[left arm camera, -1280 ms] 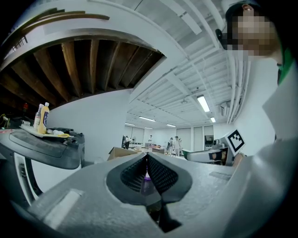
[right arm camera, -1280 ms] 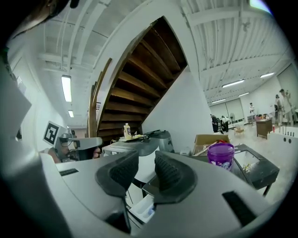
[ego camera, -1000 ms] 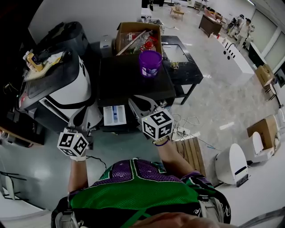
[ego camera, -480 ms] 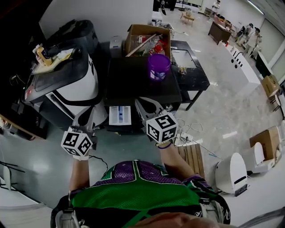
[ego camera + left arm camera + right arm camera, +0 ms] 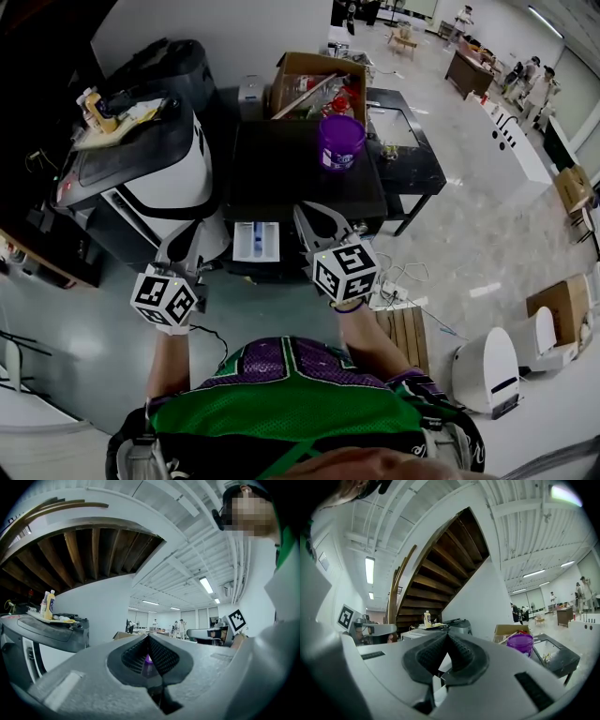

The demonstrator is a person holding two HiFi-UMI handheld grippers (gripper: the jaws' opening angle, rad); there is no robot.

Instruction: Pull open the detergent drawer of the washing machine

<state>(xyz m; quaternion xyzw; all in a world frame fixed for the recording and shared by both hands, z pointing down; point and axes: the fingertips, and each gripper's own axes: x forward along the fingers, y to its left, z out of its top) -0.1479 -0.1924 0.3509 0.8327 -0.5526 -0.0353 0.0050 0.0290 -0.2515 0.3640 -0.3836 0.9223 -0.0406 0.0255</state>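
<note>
Although both pairs of tongs are pressed together, neither pinches anything. The left tongs (image 5: 149,641) show their ribbed dark pads meeting at the tip with nothing caught behind them, and the right tongs (image 5: 447,639) are closed the same way on nothing.

From the head view, the white detergent drawer with a blue inner compartment (image 5: 256,241) lies between the two. The left tongs are off to its left and the right tongs just beside its right edge, and neither appears to touch it. The drawer juts out of the front of the black-topped washing machine (image 5: 281,173), with its compartment open to view from above.

On that showing the pull looks done, or very nearly. I cannot tell whether the drawer has reached the end of its travel. If it has not, one pair of tongs would have to take hold again.

Counted, there are:
- two pairs of tongs
- one drawer
- one washing machine
- one purple plastic tub (image 5: 339,141) on the machine's top
- one brown cardboard box (image 5: 319,80) of odds and ends behind it
- one white-and-black appliance (image 5: 150,178) to the left
</note>
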